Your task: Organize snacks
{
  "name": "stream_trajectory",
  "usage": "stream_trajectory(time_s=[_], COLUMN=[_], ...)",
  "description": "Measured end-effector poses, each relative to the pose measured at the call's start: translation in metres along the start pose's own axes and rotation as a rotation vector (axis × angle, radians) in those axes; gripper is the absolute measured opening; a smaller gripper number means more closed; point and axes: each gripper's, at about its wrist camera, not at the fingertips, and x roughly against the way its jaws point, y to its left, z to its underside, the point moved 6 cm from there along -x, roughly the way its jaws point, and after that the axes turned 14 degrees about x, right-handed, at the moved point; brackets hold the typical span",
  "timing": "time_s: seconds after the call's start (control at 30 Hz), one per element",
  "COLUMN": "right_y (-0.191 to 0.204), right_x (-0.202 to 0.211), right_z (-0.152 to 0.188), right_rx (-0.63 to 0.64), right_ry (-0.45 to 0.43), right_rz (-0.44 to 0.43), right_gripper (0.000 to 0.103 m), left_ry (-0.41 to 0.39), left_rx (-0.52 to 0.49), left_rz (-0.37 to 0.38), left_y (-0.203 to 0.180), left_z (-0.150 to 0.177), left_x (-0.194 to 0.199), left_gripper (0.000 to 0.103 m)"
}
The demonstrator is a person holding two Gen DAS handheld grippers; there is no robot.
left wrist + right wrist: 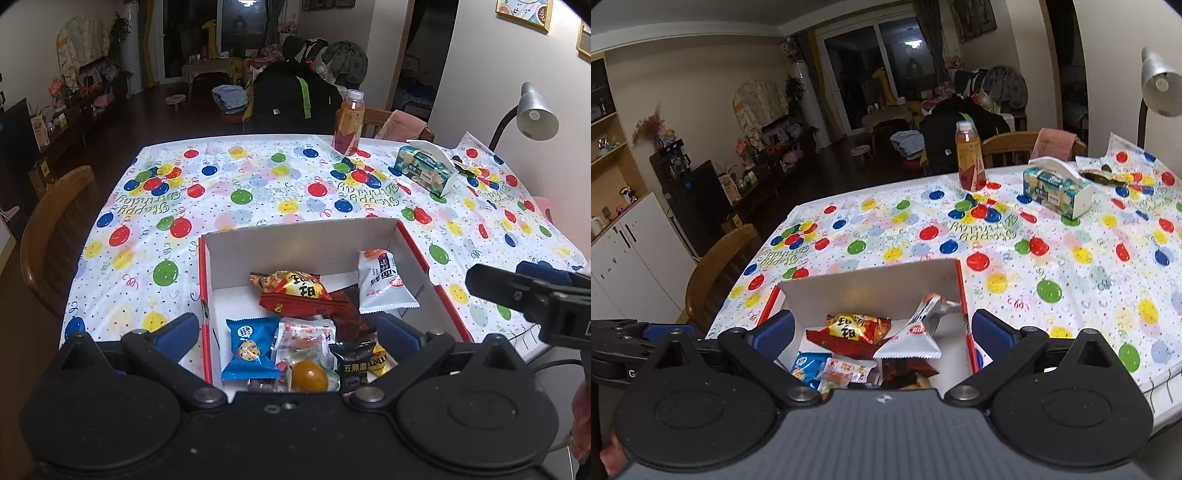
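Counter (258, 177): covered by a balloon-print cloth; bare of loose snacks in both views.
Box (303, 236): open, white inside, red-edged; stood near the front edge, right ahead of both tools.
Far items: bottle (348, 123) and tissue box (424, 168) at the back right, well apart from the box; not judged part of the job.
Snacks: all inside the box, heaped toward its near end, far end bare.
White packet (384, 284): leaned against the right wall, long axis up and down, tilted.
Yellow-red packet (295, 284): lay mid-box over a dark red packet (306, 306).
Blue cookie packet (251, 350): near left corner, flat, long axis running away from the camera.
Black packet (352, 365): near right, beside a clear pouch with an orange sweet (308, 374).
Left tool (288, 334): released, jaws wide, nothing held; hovered over the near end, heap lying between and just below the fingers.
Right tool (882, 332): released too, empty; poised above the box with the white packet between its fingers ahead.
Key relation: white packet sat toward the right wall, so right tool judged nearer; blue packet nearer the left.
Stage: sorting looked nearly done, or tidying within the box still due; cannot tell which.
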Motion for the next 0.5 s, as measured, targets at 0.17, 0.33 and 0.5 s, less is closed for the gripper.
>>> stream_trajectory(time_s=[0.17, 0.33, 0.5], right_y=[0.0025, 0.0015, 0.0000], right_x=[0.0027, 0.0061, 0.0071], right_z=[0.0051, 0.0074, 0.0094], right_rx=[-0.031, -0.053, -0.065], right_ry=[0.005, -0.004, 0.006], right_rz=[-0.024, -0.010, 0.000], right_gripper=[0.103, 0.103, 0.103], left_ry=[-0.001, -0.011, -0.025], left_rx=[0.008, 0.013, 0.018], left_rz=[0.002, 0.003, 0.004], left_y=[0.0003, 0.0001, -0.0010], left_z=[0.0074, 0.0096, 0.0096], left_x=[0.0028, 0.0060, 0.0086], left_gripper=[0.102, 0.102, 0.102])
